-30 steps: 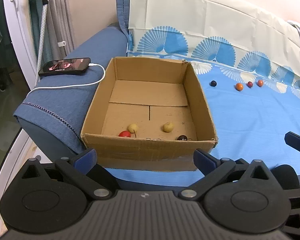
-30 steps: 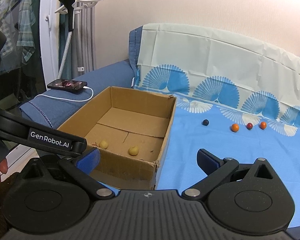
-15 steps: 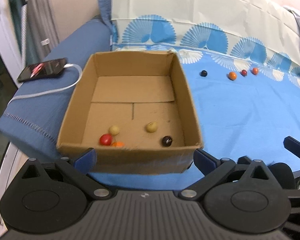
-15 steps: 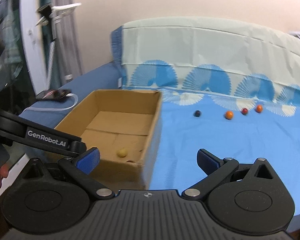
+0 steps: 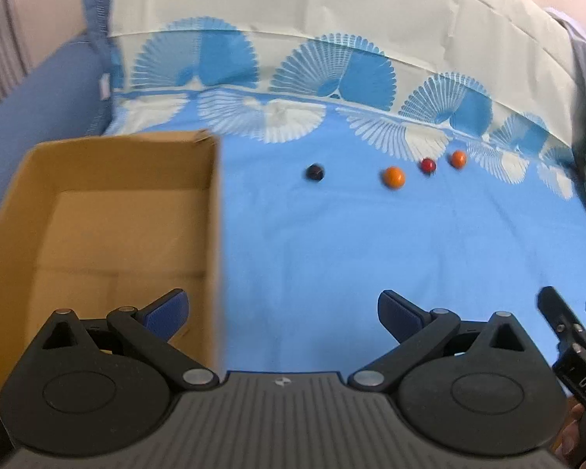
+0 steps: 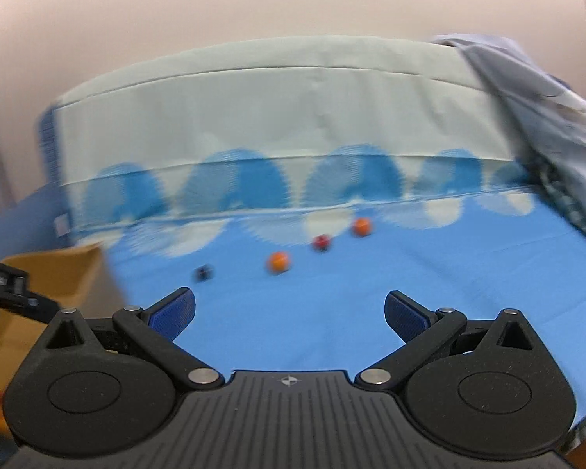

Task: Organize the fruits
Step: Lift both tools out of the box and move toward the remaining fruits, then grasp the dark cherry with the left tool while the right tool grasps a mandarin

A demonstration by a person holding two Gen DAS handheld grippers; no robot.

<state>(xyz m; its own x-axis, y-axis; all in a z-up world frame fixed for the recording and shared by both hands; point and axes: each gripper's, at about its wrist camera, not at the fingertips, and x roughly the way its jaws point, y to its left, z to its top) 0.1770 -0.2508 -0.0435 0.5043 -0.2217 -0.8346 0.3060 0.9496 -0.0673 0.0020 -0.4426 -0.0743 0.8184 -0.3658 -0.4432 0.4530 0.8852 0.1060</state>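
Cardboard box point(image 5: 97, 203) | 4 round fruits point(image 5: 394, 177) on cloth | left gripper point(image 5: 283, 312), right gripper point(image 6: 289, 308) spread, empty

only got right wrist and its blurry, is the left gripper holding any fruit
observer: No. The left gripper is open, with nothing between its fingers.
operator: where is it vs the box
observer: In the left wrist view its left finger shows in front of the inside of the cardboard box, and the other finger in front of the blue sheet.
operator: any fruit in the box
observer: None on the part of the floor that shows. The near part is hidden behind the gripper.
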